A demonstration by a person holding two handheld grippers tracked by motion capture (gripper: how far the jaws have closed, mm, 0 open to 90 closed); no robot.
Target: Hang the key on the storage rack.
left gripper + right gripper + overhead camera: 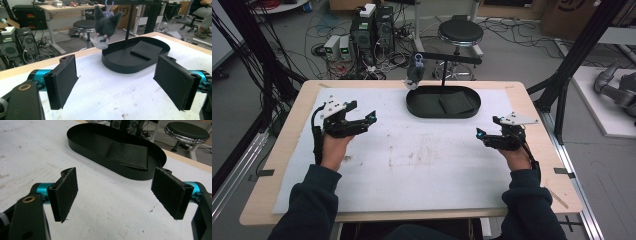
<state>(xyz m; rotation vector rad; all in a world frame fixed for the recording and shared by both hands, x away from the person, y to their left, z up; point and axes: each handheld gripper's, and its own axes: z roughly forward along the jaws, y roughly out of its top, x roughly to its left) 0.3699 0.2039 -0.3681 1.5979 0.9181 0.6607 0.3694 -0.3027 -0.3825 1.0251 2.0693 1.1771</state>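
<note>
1. Dark-sleeved forearms enter from the near edge of the high view, each hand holding a device over the table [287, 165], a light wooden top covered by a white, scuffed sheet [412, 165].
2. At the left, the left hand-held gripper [371, 117] hovers over the sheet, black with turquoise fittings and a grey three-cornered plate on top. Its own view shows its two black padded jaws spread wide apart with nothing between them.
3. At the right, the right hand-held gripper [480, 134] sits just above the sheet, pointing toward the middle of the table. Its jaws also stand wide apart and empty in its own view.
4. At the far middle of the table lies a black oval plastic tray with a low rim [417, 107]. Both jaw pairs point toward it, well apart from it.
5. Inside the tray, toward its right half, lies a flat dark rectangular pad [453, 103], resting on the tray floor.
6. A thin black post rises from the tray's far side and carries a horizontal black bar [452, 57].
7. From the left end of that bar hangs a small dark grey plush toy with a pale face [105, 27], dangling over the tray's far-left rim; whether it touches the rim I cannot tell.
8. Beyond the table, on the floor, stand a round black stool [460, 33] and computer towers [372, 27] among tangled cables.
</note>
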